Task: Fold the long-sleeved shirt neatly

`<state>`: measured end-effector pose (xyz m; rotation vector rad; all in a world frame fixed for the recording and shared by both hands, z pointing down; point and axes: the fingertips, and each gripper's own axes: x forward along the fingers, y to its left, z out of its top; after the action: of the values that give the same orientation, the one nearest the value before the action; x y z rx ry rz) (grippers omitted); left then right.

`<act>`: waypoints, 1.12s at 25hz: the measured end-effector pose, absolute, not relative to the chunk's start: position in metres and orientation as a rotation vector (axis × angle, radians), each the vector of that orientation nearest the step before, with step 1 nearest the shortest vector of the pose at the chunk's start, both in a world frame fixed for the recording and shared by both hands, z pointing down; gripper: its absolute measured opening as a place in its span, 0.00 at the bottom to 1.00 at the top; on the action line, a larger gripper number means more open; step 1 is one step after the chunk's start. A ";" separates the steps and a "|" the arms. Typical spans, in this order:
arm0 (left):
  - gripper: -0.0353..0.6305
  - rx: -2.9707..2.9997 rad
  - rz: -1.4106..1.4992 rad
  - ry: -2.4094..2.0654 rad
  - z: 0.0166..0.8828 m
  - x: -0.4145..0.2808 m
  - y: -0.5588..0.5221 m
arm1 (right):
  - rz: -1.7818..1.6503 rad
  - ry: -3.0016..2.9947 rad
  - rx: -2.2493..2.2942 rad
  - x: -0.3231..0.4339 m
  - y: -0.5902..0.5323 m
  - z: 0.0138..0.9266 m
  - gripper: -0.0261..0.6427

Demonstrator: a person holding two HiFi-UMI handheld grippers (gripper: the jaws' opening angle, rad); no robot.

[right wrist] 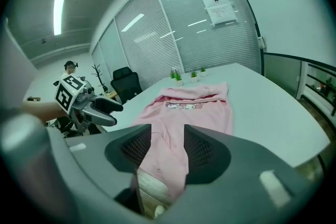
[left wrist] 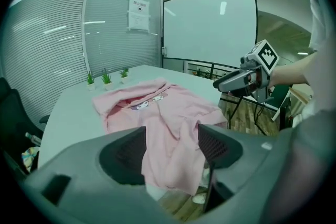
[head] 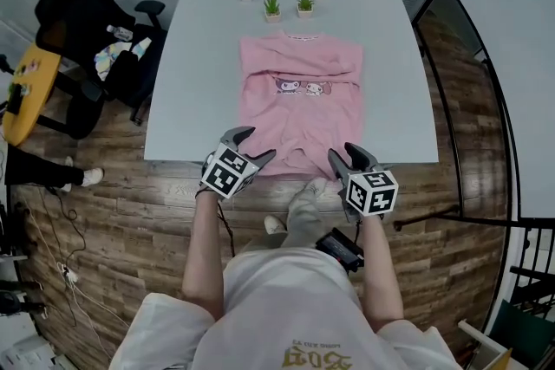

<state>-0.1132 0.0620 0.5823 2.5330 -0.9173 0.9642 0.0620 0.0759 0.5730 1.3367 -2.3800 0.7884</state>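
The pink long-sleeved shirt (head: 301, 104) lay on the worktop (head: 199, 82), hem drooping over its near edge. Left gripper (head: 258, 143) and right gripper (head: 341, 153) hovered there, released, empty. Soft, limp cloth: probably best pinched at the hem corners.
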 end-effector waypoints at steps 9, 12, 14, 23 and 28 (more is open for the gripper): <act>0.52 2.399 1.120 -0.709 0.634 -0.118 0.107 | 0.648 -2.247 1.039 0.042 0.110 0.632 0.36; 0.52 2.363 1.156 -0.710 0.643 -0.126 0.111 | 0.599 -2.207 0.985 0.041 0.117 0.643 0.36; 0.51 2.342 1.176 -0.711 0.649 -0.132 0.113 | 0.561 -2.176 0.930 0.038 0.122 0.653 0.37; 0.49 2.287 1.215 -0.727 0.668 -0.140 0.111 | 0.330 -2.006 0.883 0.058 0.121 0.681 0.41; 0.46 2.259 1.239 -0.765 0.677 -0.143 0.104 | 0.246 -1.925 0.944 0.075 0.114 0.685 0.36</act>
<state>-0.1435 0.1042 0.6770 2.2587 -0.7647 1.2388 0.0749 0.1135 0.6848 0.9437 -1.9253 0.2465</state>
